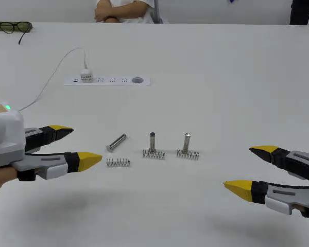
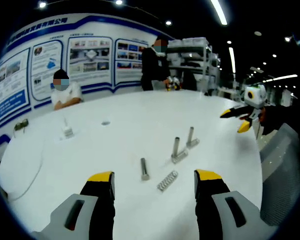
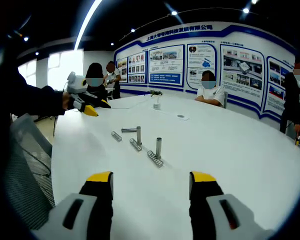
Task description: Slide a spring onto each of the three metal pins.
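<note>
Head view: spring (image 1: 118,162) near left tool (image 1: 86,144)

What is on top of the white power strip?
A white plug sits on the power strip, near its left end in the head view. The socket beneath the plug is covered.

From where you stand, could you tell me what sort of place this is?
Probably a company showroom or meeting room: a large white table, blue-framed display boards along the wall, and stocked shelves at the back.
</note>
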Action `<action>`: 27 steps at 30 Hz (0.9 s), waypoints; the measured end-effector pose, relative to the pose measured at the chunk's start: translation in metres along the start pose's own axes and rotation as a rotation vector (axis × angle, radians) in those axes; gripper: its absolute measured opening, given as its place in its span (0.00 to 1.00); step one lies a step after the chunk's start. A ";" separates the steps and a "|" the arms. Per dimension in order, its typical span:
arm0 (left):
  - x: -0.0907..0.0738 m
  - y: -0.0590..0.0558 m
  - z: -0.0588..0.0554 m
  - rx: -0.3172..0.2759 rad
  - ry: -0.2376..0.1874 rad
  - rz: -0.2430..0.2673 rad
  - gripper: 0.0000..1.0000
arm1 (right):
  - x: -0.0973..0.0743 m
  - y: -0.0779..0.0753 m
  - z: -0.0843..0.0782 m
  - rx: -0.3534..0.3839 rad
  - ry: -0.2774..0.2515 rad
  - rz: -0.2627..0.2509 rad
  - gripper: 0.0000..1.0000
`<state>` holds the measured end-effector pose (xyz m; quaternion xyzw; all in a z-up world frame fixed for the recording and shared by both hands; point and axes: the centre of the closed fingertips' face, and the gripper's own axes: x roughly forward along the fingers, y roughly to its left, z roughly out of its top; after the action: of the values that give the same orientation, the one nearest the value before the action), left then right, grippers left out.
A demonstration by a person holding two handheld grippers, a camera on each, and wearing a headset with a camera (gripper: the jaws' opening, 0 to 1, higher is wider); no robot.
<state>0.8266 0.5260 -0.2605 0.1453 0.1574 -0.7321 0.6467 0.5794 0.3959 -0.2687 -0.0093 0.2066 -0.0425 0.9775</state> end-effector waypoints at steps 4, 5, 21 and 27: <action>0.006 0.004 0.003 0.006 0.005 0.003 0.63 | 0.001 0.001 0.000 -0.002 0.001 0.001 0.63; 0.008 0.004 0.004 0.008 0.007 0.002 0.63 | 0.001 0.001 0.000 -0.001 0.001 0.002 0.63; 0.034 0.016 0.010 0.015 0.063 0.003 0.48 | 0.001 0.007 -0.003 0.003 0.008 0.001 0.63; 0.044 0.020 0.011 0.029 0.105 -0.001 0.45 | 0.001 0.008 -0.004 0.002 0.013 0.004 0.63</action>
<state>0.8405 0.4794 -0.2698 0.1928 0.1804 -0.7259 0.6351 0.5798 0.4037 -0.2731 -0.0077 0.2128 -0.0407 0.9762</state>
